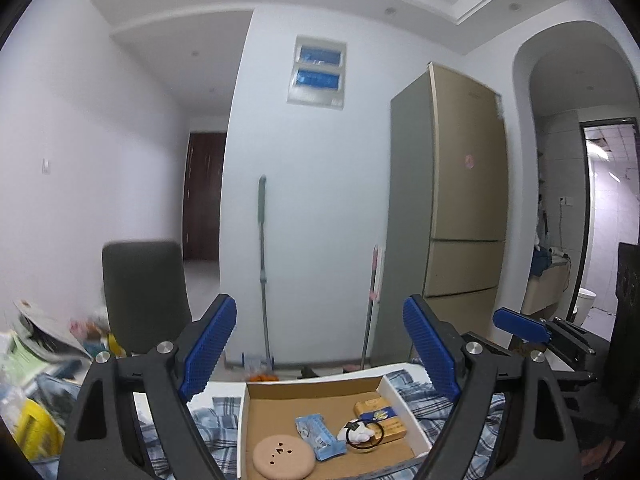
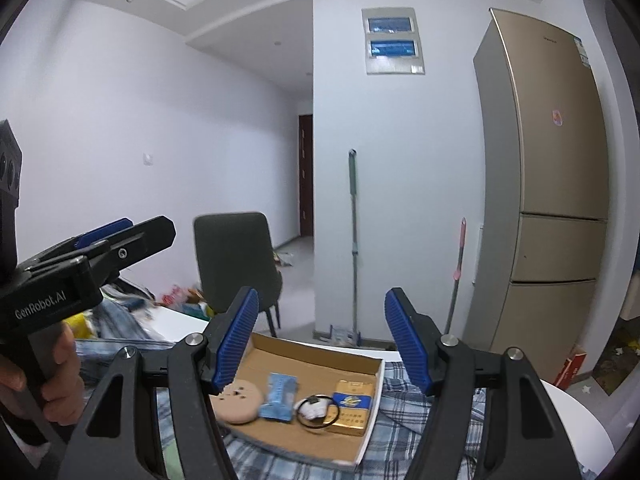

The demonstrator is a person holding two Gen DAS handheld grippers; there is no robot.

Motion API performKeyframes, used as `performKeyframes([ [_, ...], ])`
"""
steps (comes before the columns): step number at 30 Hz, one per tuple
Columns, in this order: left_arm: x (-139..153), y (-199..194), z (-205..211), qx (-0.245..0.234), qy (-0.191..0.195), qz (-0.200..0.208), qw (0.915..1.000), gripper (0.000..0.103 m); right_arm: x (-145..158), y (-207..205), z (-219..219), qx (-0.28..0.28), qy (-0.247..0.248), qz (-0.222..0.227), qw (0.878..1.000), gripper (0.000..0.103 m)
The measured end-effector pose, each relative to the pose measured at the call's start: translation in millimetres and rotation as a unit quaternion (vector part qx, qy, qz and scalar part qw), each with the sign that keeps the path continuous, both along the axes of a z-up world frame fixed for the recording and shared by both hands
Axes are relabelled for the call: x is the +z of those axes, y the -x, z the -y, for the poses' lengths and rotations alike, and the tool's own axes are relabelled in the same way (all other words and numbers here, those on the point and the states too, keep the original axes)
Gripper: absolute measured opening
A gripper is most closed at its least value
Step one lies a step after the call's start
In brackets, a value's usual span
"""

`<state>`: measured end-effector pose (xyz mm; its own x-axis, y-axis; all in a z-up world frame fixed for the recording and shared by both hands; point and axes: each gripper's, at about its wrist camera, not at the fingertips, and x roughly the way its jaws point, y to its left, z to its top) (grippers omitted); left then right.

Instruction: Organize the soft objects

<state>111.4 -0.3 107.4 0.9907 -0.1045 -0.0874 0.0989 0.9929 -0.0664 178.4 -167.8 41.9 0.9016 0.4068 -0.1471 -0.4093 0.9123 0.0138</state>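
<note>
We hold both tongs raised above a shallow open cardboard tray [image 1: 312, 390] with white outer walls, lying on a blue-and-white plaid cloth [image 1: 218, 432] over a white round table [image 2: 576, 412].

Our left gripper [image 1: 320, 348] is released, its ribbed blue pads spread wide with nothing between them. Our right gripper [image 2: 322, 340] is likewise spread and empty, and from the left wrist view we see it side-on at the right edge.

Inside the tray, from left to right:
- a round flat beige pad [image 1: 284, 458] with small dark marks lies flat near the front left corner
- a light blue soft wrapped packet [image 1: 320, 436] sits just beside it, its long axis running from the front right toward the back left
- a black hair ring with a small white plush charm [image 1: 362, 434] comes next, touching the neighbouring box
- a gold and blue rectangular box [image 1: 380, 416] lies with its long axis pointing toward the tray's back wall

Around us is a white-walled room. A dark grey chair [image 1: 144, 296] stands at the left, a grey-handled mop [image 1: 262, 264] leans on the middle wall, and a tall gold refrigerator [image 1: 464, 184] stands at the right.
</note>
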Motion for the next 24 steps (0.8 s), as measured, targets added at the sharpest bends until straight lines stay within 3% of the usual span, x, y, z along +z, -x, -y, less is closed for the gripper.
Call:
performKeyframes([
  [5,8,48,4,-0.011,-0.011,0.022,0.9996,0.087,7,39,3,0.011,-0.009,0.018,1.000,0.071],
  [12,-17,93,8,-0.014,-0.016,0.006,0.9998,0.087,-10,71,2,0.023,-0.017,0.012,1.000,0.071],
  [15,-31,101,9,-0.012,-0.019,-0.003,0.9997,0.088,-21,75,3,0.018,-0.015,0.006,1.000,0.071],
  [17,-43,103,9,-0.006,-0.025,-0.007,0.9997,0.094,-30,79,2,0.005,-0.006,0.011,1.000,0.075],
  [18,-50,103,8,0.002,-0.028,-0.007,0.9996,0.103,-33,80,2,0.005,-0.004,0.010,1.000,0.077],
  [21,-68,94,5,0.010,-0.042,-0.021,0.9988,0.103,-45,76,2,0.006,-0.001,-0.001,1.000,0.077],
  [24,-83,87,1,0.002,-0.032,-0.034,0.9989,0.103,-55,72,0,0.004,0.006,-0.006,1.000,0.078],
])
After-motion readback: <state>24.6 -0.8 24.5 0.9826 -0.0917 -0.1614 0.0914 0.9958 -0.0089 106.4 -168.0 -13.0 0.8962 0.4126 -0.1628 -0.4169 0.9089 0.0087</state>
